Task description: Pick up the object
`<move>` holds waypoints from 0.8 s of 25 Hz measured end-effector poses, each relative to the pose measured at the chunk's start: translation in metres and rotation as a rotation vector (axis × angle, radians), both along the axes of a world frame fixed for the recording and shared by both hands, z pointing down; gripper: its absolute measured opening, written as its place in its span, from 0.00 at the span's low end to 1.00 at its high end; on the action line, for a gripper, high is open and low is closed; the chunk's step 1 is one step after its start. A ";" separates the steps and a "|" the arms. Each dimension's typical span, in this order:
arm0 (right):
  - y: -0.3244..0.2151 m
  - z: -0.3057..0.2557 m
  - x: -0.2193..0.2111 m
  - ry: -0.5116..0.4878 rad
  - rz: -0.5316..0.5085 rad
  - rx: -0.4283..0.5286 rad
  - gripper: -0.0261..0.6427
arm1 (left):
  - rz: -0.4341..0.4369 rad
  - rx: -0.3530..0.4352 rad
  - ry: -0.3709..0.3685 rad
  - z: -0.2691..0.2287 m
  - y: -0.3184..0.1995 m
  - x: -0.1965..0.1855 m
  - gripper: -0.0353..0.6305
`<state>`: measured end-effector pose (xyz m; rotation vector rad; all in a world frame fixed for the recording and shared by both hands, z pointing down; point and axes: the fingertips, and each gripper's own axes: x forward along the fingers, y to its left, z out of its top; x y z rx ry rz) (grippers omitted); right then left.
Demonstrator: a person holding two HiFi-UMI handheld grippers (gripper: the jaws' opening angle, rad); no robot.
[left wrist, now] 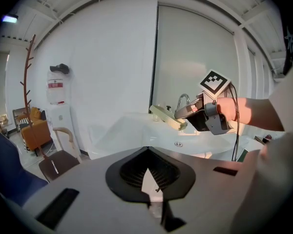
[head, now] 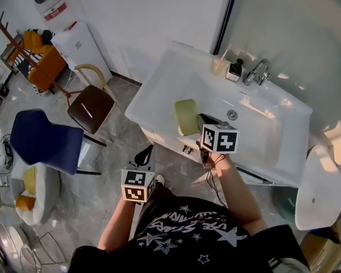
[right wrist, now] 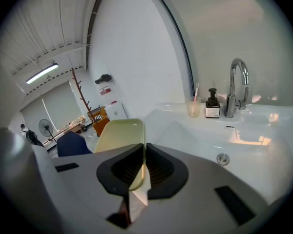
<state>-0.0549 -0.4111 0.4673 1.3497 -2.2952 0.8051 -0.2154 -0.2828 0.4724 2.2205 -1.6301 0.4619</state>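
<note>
1. The person's black shirt [head: 182, 238] is just behind the left gripper [left wrist: 147, 175], whose jaws are pressed together on nothing.
2. The right gripper [right wrist: 139, 172] is clenched on the edge of the pale green dish [right wrist: 118, 135], which juts ahead of it above the white sink [head: 284, 152].
3. The faucet [right wrist: 236, 89] stands ahead, to its right.

Steep overhead, two low views, shared sink [head: 159, 81]

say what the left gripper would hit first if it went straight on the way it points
Probably the outer wall of the white sink, dead ahead of the left gripper. Nothing shows in between, though depth is unclear.
</note>
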 end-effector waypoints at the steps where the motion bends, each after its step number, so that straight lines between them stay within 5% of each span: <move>1: 0.007 -0.002 0.006 -0.008 -0.004 0.008 0.08 | -0.002 0.006 -0.007 0.000 0.007 0.005 0.08; 20: 0.146 0.022 0.127 -0.024 -0.117 -0.013 0.08 | -0.063 -0.004 -0.029 0.011 0.152 0.137 0.08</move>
